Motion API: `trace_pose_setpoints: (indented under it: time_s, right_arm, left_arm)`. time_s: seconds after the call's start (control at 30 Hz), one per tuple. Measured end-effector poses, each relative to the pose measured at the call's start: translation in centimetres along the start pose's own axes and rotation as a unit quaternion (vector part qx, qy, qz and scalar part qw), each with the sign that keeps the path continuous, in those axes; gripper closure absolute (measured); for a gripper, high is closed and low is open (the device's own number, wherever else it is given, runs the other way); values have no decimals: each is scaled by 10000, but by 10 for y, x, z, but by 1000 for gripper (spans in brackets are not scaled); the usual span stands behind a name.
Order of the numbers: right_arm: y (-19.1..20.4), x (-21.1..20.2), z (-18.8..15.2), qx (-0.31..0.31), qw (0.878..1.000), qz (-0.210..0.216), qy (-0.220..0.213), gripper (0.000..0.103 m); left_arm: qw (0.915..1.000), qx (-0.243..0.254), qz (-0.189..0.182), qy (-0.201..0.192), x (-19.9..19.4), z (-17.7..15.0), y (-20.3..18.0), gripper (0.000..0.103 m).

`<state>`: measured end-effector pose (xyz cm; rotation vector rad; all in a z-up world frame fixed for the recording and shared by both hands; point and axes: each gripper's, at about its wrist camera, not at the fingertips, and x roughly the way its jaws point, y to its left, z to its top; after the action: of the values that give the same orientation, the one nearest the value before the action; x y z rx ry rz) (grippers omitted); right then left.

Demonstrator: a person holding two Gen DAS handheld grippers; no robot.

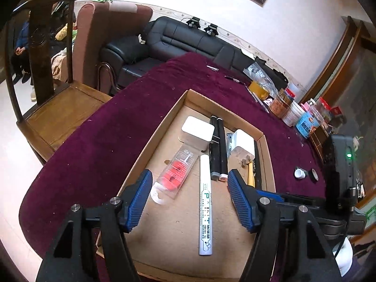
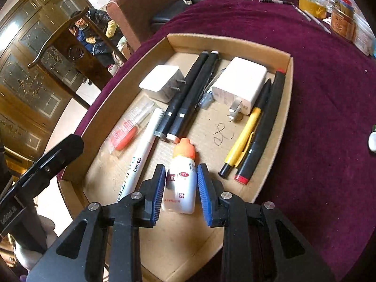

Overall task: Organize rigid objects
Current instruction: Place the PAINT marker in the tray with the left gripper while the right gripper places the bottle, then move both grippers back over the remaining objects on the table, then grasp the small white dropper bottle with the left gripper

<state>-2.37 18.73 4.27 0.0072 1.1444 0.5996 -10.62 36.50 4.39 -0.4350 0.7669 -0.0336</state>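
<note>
Below us in the left wrist view, our left gripper [image 1: 189, 196] stands released, its blue pads well apart over the cardboard tray [image 1: 150, 141], with the white paint marker [image 1: 205, 205] lying flat on the tray floor between them, touching neither pad. Our right gripper [image 2: 179, 188] is narrow around a small white bottle [image 2: 181, 183] with an orange cap, in the lower middle of the right wrist frame; the pads sit just beside its sides, yet we cannot tell whether they press on it. Higher in that frame lie two black pens [image 2: 188, 96] side by side, a white charger [image 2: 162, 83] to their left, a larger white adapter [image 2: 242, 85] to their right, and a yellow pen [image 2: 242, 138] beside a black marker with red ends [image 2: 263, 127] along the right wall. A clear packet with something red [image 2: 127, 132] is blurred. Jars [image 1: 296, 112] at the right edge of the left view are hard to read.
</note>
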Motion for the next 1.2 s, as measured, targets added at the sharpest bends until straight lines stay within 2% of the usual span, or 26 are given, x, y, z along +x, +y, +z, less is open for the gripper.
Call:
trace_pose_setpoints:
  time_s: [0.1,0.2,0.27,0.3,0.33,0.37,0.4,0.43,0.47,0.5,0.53,0.57,0.6,0.67,0.97,1.1,1.2]
  right_arm:
    - [-4,-22,-2,-85,9993,-88,-365,77]
    - [-16,-56,-7,-200,9954,-403,-849,77]
    - [-30,-85,-13,-191,9887,-726,-1296,77]
    - [-37,-99,-16,-179,9842,-903,-1513,72]
    - [-44,-117,-22,-171,9746,-1227,-1865,67]
    - [-46,-127,-26,-172,9662,-1470,-2110,50]
    - [-52,-144,-35,-142,9496,-1853,-2523,27]
    - [-63,-158,-45,-51,9348,-2052,-2899,15]
    - [-72,-167,-49,48,9291,-2056,-3073,3]
    - [-89,-175,-54,303,9300,-1965,-3091,0]
    - [-104,-178,-55,545,9377,-1839,-2898,0]
    - [-124,-177,-56,827,9485,-1661,-2568,0]
    - [-144,-176,-59,1091,9559,-1524,-2261,0]
    - [-166,-180,-72,1379,9503,-1736,-2186,0]
    - [-229,-208,-121,1741,9406,-2069,-2052,0]
    - [-254,-219,-136,1964,9350,-2055,-2119,0]
    - [-274,-222,-138,2150,9314,-2000,-2153,0]
  left_arm:
    - [10000,79,50,16,-2,-2,-8,42]
    - [9991,390,163,-58,-7,-5,-27,42]
    - [9977,623,249,-111,-11,-7,-43,42]
    - [9963,783,305,-154,-12,-9,-55,42]
    - [9952,887,355,-196,-13,-10,-62,42]
    - [9934,1023,439,-264,-15,-12,-71,42]
    - [9909,1175,548,-351,-17,-15,-82,42]
    - [9884,1313,636,-431,-19,-18,-93,42]
    - [9851,1477,720,-513,-21,-22,-105,42]
    - [9820,1620,784,-568,-23,-25,-115,42]
    - [9778,1806,860,-624,-24,-30,-127,42]
    - [9754,1910,894,-641,-25,-32,-135,41]
    - [9723,2044,932,-646,-24,-36,-145,36]
    - [9686,2204,985,-600,-21,-40,-161,29]
    - [9500,2815,1342,-137,8,-68,-226,29]
    - [9441,3040,1273,1,16,-77,-251,29]
    - [9457,3054,1091,230,24,-79,-260,29]
